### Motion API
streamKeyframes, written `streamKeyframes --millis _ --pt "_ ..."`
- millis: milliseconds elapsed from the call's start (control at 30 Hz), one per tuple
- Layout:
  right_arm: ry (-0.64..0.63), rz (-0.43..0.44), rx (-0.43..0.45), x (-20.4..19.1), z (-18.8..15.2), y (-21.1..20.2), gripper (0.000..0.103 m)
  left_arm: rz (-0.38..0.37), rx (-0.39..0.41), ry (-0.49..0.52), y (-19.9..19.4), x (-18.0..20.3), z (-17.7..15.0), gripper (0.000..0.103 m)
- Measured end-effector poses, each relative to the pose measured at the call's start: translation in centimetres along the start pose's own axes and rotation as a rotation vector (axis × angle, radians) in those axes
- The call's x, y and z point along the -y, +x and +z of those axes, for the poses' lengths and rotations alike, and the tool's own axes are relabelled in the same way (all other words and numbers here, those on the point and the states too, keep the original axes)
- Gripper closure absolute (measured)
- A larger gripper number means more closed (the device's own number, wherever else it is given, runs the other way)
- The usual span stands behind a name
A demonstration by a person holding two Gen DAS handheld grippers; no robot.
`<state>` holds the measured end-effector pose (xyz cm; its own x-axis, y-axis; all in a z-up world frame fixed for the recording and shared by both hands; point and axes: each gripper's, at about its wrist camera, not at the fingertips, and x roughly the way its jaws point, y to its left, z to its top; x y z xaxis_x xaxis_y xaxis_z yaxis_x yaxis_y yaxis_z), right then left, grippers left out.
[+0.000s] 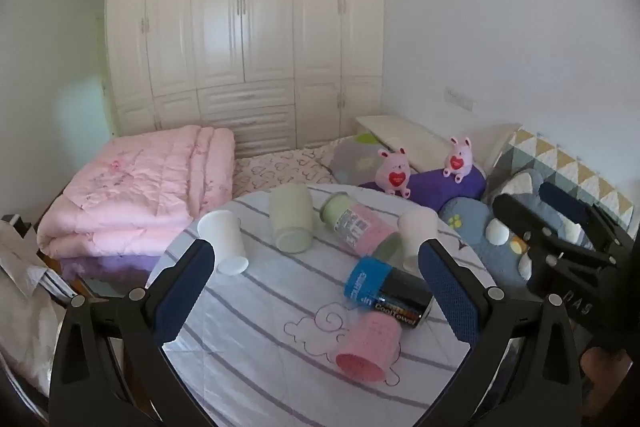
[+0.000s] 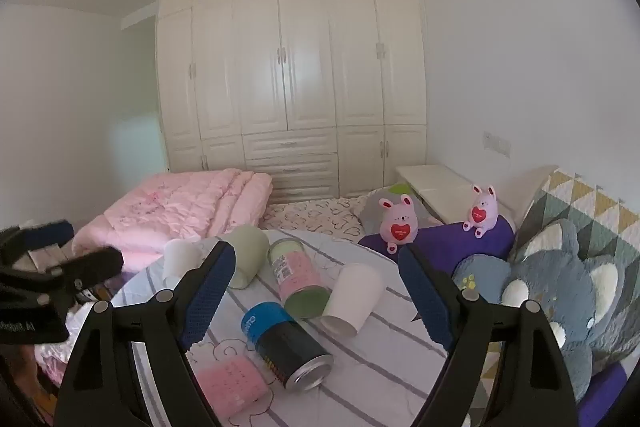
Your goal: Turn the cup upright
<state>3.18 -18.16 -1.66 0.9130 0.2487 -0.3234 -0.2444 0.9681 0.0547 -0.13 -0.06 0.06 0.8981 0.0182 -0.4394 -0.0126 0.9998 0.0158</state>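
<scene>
Several cups lie on their sides on a round table with a striped cloth [image 1: 256,355]. A white paper cup [image 1: 222,241] lies at the left, a pale green cup [image 1: 290,223] behind the middle, a second white cup [image 1: 416,237] at the right and a pink cup [image 1: 370,351] nearest. In the right wrist view the white cup [image 2: 352,299], green cup [image 2: 248,255] and pink cup [image 2: 232,387] show too. My left gripper [image 1: 316,291] is open and empty above the table. My right gripper [image 2: 316,291] is open and empty, also above it.
A pink-and-green canister [image 1: 360,227] and a black-and-blue can [image 1: 390,295] lie among the cups. A folded pink quilt [image 1: 136,195] lies on the bed to the left. Plush toys [image 1: 394,177] and cushions [image 2: 560,299] are at the right. A white wardrobe [image 1: 244,27] stands behind.
</scene>
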Motion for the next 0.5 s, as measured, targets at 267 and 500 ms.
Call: streamKeyframes --millis 267,500 --pt "0.052 0.034 -0.026 0.2 -0.1 0.1 0.018 0.005 -0.071 0.009 0.1 0.5 -0.4 0.0" --pt "0.008 0.071 -0.055 -0.5 -0.5 -0.1 0.018 -0.064 -0.143 -0.051 0.7 -0.1 -1.3 0.0"
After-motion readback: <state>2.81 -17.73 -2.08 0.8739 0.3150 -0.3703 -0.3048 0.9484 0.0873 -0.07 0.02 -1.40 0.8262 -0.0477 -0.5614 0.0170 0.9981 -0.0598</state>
